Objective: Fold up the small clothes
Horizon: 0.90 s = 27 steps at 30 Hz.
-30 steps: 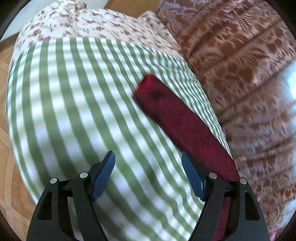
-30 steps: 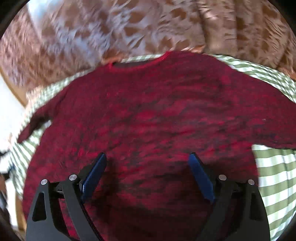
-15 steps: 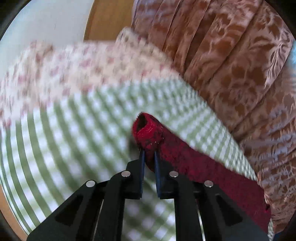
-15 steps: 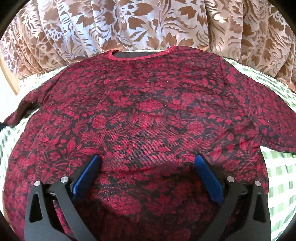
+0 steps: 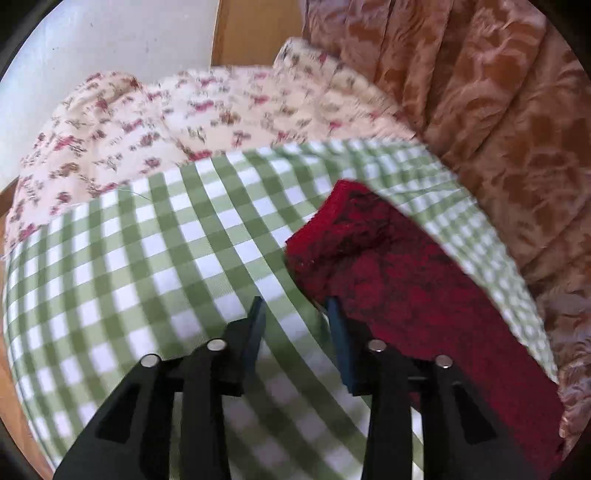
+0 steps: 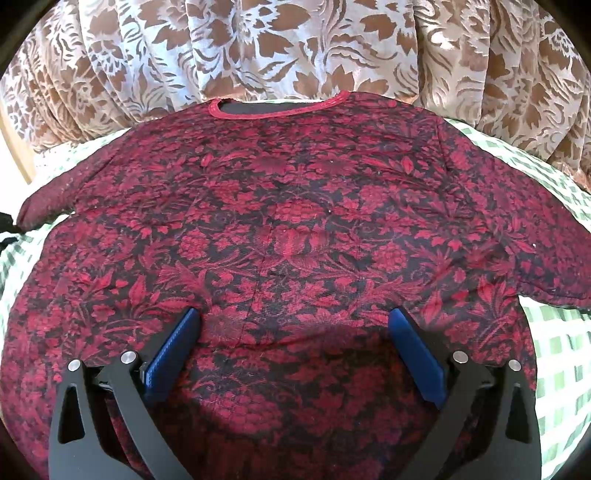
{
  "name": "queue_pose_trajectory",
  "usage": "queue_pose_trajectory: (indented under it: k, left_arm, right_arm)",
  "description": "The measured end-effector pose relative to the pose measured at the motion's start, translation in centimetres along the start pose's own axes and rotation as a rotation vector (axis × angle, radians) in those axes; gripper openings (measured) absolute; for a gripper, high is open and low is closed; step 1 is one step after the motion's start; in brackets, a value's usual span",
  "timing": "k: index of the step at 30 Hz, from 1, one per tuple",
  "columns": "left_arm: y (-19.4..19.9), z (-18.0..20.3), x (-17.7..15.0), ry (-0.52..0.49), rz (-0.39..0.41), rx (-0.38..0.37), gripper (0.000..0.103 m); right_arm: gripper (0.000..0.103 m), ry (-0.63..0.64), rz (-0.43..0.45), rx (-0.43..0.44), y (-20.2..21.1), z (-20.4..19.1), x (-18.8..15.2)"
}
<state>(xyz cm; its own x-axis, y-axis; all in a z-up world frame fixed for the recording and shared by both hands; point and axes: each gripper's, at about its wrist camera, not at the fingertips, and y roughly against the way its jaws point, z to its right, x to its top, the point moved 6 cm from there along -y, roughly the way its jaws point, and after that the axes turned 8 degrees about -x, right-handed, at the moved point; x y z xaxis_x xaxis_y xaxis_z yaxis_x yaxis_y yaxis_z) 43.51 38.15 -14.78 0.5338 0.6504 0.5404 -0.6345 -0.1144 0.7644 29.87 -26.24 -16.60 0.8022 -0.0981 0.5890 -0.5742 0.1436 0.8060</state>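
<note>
A small dark red top with a black floral pattern [image 6: 295,229] lies spread flat on a green-and-white checked cloth [image 5: 166,266], neckline at the far side. My right gripper [image 6: 293,317] is open and empty, low over the lower middle of the top. In the left wrist view the top's left sleeve [image 5: 388,266] lies on the checked cloth, its cuff bunched and slightly raised. My left gripper [image 5: 295,306] is partly open and empty, just before the cuff, with the right finger [image 5: 338,332] beside the sleeve's edge.
A brown floral curtain [image 6: 295,48] hangs right behind the surface. A cream cloth with small red flowers [image 5: 166,122] lies beyond the checked cloth on the left. A white wall and a wooden frame [image 5: 255,33] stand behind it.
My left gripper shut on the sleeve cuff half a second ago; it has now opened and let go, and the cuff lies bunched. My right gripper has steadied over the top.
</note>
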Motion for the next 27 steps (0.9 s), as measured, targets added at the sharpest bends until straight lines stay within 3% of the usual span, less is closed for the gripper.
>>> queue_pose_trajectory:
  k: [4,6,10,12,15,17,19,21,23,27]
  left_arm:
    - [5.2,6.0,-3.6,-0.146,0.004,-0.222,0.039]
    - [8.2,10.4,-7.6,-0.237,-0.034,-0.379,0.039]
    - [13.3,18.6,-18.9,-0.452,-0.133,-0.614,0.039]
    - [14.3,20.7,-24.0,-0.524,-0.205,-0.661,0.039]
    - [14.4,21.8,-30.9,-0.561,-0.321,-0.667,0.039]
    - [14.4,21.6,-33.5,-0.613,-0.289,-0.602,0.04]
    - [14.7,21.5,-34.4,-0.678,-0.239,-0.557,0.041]
    - [14.8,21.3,-34.4,-0.685,-0.232,-0.544,0.041]
    - [14.8,21.4,-34.6,-0.688,-0.245,-0.527,0.042]
    - [14.5,22.2,-34.7,-0.692,-0.244,-0.502,0.045]
  right_arm:
    - [0.1,-0.004,0.002,0.006,-0.1,0.0,0.1]
    - [0.1,-0.005,0.002,0.008,0.0,0.1,0.1]
    - [0.1,-0.014,0.003,0.018,0.0,0.2,0.2]
    - [0.1,-0.018,0.004,0.025,0.1,0.3,0.2]
    - [0.1,-0.035,0.006,0.048,0.3,0.6,0.2]
    - [0.1,-0.054,-0.002,0.078,0.6,1.1,0.3]
    - [0.092,-0.089,0.0,0.103,1.5,1.9,0.3]
    - [0.074,-0.151,0.005,0.137,2.8,3.7,0.1]
    - [0.066,-0.264,0.024,0.168,4.2,7.5,-0.2]
    - [0.066,-0.572,0.086,0.123,6.6,18.7,-1.9]
